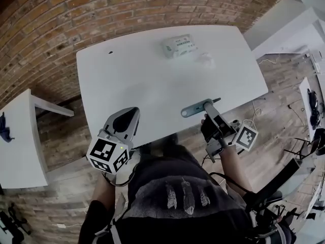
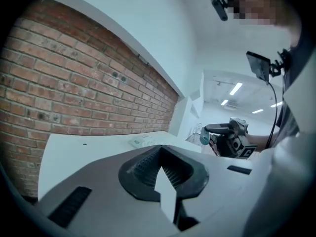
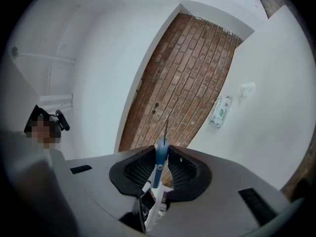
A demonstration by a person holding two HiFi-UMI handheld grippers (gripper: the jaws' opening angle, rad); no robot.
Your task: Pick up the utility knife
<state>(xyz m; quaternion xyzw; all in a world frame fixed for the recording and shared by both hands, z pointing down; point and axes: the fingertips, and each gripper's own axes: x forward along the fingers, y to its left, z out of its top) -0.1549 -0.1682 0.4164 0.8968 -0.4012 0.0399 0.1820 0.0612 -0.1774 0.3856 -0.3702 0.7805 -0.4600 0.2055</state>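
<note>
The utility knife (image 1: 195,108) is grey-blue and hangs level just over the front edge of the white table (image 1: 152,75). My right gripper (image 1: 208,106) is shut on its handle. In the right gripper view the knife (image 3: 159,164) stands between the jaws with its thin blade sticking out past them. My left gripper (image 1: 133,114) sits at the table's front left edge, shut and holding nothing; its pads (image 2: 163,169) meet. From the left gripper view the right gripper (image 2: 232,139) and the knife (image 2: 217,129) show to the right.
A white wipes packet (image 1: 179,46) lies at the table's far side, with a crumpled white tissue (image 1: 205,60) beside it. A brick wall (image 1: 101,9) runs behind the table. A second white table (image 1: 15,136) stands at the left; desks with cables stand at the right.
</note>
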